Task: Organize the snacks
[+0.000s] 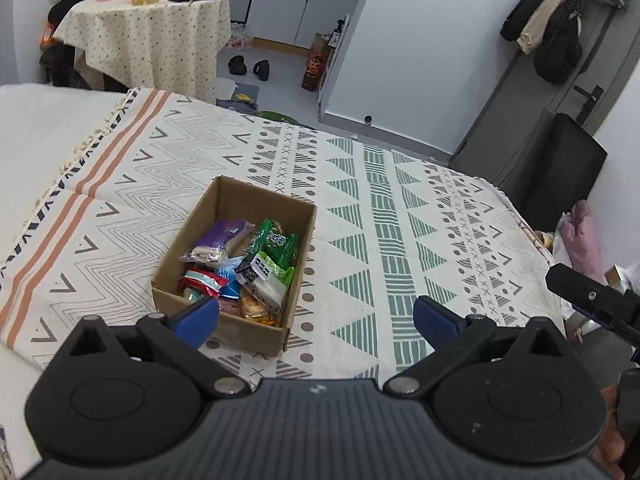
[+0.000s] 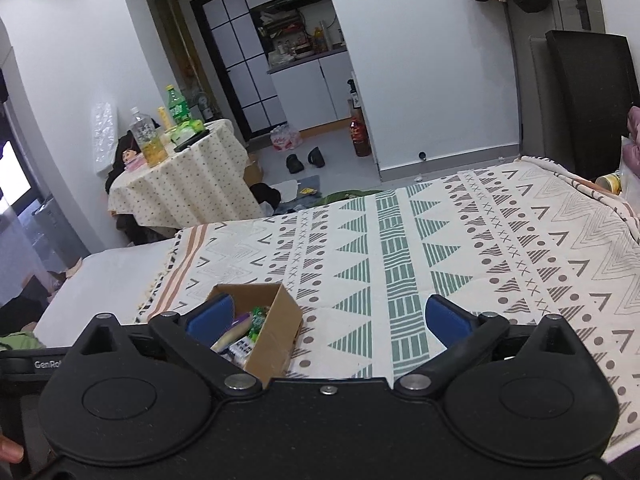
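A brown cardboard box [image 1: 234, 258] sits on a bed covered with a patterned blanket [image 1: 400, 216]. The blanket has green triangles, grey zigzags and orange stripes. The box is nearer the orange-striped edge of the blanket than the far side, and its top is open.

Inside the box are the snacks [image 1: 244, 270], all piled at the near end. There is a purple packet [image 1: 222, 240], a green packet [image 1: 276, 242], a red packet [image 1: 202, 280] and a black and white packet [image 1: 260, 280] on top of some others. The far end of the box is bare cardboard.

The left tongs [image 1: 316, 316] hang in the air above the near part of the blanket. The blue pads [image 1: 198, 316] are wide apart and hold nothing. One pad is in front of the near corner of the box.

The right tongs [image 2: 330, 320] are up in the air too, spread wide with nothing between them. In the right view the box [image 2: 276, 332] shows low down, just beside one blue pad [image 2: 210, 316], with packets peeking out.

Past the foot of the bed is a small round table with a dotted cloth [image 2: 188, 176]. Bottles [image 2: 148, 136] stand on it. A pair of black slippers [image 2: 304, 160] lies on the floor near a white wall
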Tool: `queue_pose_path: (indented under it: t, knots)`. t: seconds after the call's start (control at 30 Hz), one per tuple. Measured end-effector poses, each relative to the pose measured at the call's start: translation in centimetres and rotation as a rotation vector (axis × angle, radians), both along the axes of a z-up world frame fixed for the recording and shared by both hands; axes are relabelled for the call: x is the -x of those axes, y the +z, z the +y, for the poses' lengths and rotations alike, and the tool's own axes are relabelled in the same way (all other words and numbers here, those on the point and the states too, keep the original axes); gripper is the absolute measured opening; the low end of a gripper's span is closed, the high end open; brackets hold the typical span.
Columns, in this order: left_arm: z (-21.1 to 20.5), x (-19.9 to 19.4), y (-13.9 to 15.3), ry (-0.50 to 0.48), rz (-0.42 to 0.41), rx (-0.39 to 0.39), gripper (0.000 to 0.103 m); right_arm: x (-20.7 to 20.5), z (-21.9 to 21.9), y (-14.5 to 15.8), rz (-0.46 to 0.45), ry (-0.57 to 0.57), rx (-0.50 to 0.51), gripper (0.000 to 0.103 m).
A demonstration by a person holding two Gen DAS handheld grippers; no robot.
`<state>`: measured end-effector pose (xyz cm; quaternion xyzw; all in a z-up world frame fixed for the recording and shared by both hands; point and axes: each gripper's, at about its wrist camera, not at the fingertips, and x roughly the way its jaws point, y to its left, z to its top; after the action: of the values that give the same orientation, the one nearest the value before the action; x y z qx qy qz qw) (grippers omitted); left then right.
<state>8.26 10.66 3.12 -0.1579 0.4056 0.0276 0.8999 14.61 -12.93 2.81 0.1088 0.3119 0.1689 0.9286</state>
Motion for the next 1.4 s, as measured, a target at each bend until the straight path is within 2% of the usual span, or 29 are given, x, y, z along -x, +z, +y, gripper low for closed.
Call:
queue_pose_path:
  t: [0.37,0.57,0.83,1.4]
  knots:
    - [-1.0,3.4,2.1,-0.023,-0.013,-0.043,0.103,3.6,-2.2,1.1,-0.006,0.002,-0.037,0.103]
    - [-0.8,5.5,3.5,-0.042,-0.039,-0.068,0.103,5.4,-3.1,1.6,0.009,0.043,-0.05,0.103]
    - [-1.0,8.2,4.5,-0.063,-0.06,-0.147,0.103,8.5,-3.3,2.7,-0.015,0.076,-0.027,0.103]
    - [-1.0,12.5,4.7,-0.076,-0.1,-0.183,0.103,13.2,-1.5,4.0,-0.085,0.106,0.063,0.103]
